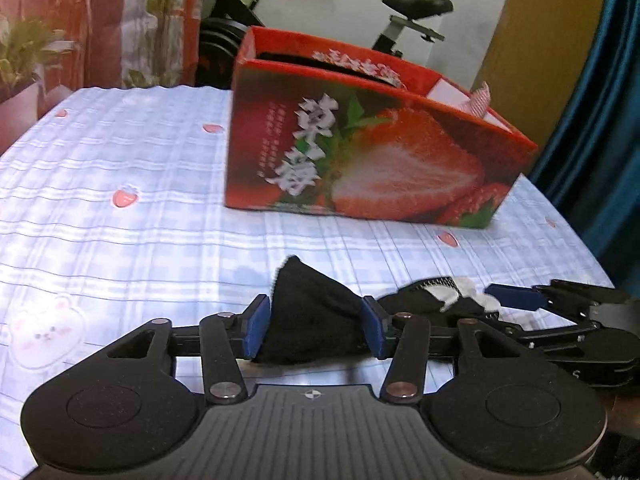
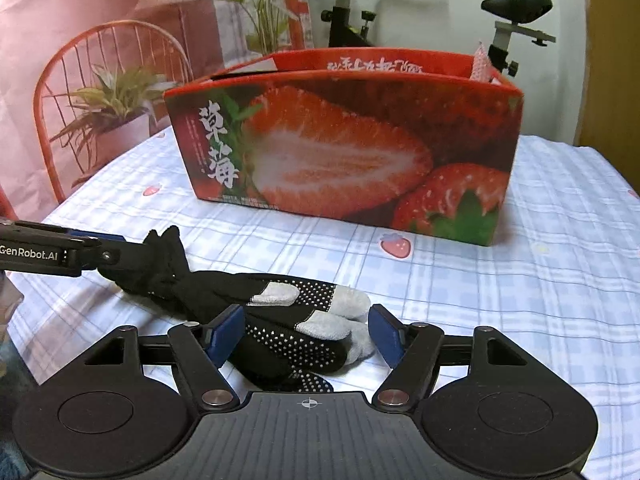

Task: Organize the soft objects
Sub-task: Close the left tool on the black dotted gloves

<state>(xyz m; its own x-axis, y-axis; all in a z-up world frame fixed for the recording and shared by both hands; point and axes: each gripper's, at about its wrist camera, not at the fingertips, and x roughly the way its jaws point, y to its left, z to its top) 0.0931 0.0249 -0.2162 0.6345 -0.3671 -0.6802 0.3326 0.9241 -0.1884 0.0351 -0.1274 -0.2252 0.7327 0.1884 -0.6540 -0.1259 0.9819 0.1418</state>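
The left tool (image 1: 316,330) is pinching the black cuff end of a glove (image 1: 316,316), its blue pads (image 1: 256,330) pressed against the bunched fabric on both sides, so that the cloth rises in a dark peak between them. Seen from the right wrist camera, that same left tool (image 2: 124,250) comes in from the left edge and grips the cuff just above the cloth-covered desk (image 2: 520,300), while the rest of the glove (image 2: 288,320) lies flat on the checked blue-and-white tablecloth, stretching toward the right tool (image 2: 306,334). The right tool is spread: its blue pads (image 2: 226,334) stand on either side of the glove's finger end, the left pad close to or touching the fabric, the right one just clear of the grey fingertips, so nothing is clamped there. The glove is black with rows of small white dots on the palm side and pale grey patches at the fingertips (it looks like two gloves laid together, though the fold makes that hard to tell). Behind it, well apart, stands an open red cardboard box (image 2: 344,144) printed with large strawberries; something dark and a bit of pink patterned fabric (image 1: 478,100) show above its rim. An exercise bike (image 2: 516,4) stands beyond the desk.
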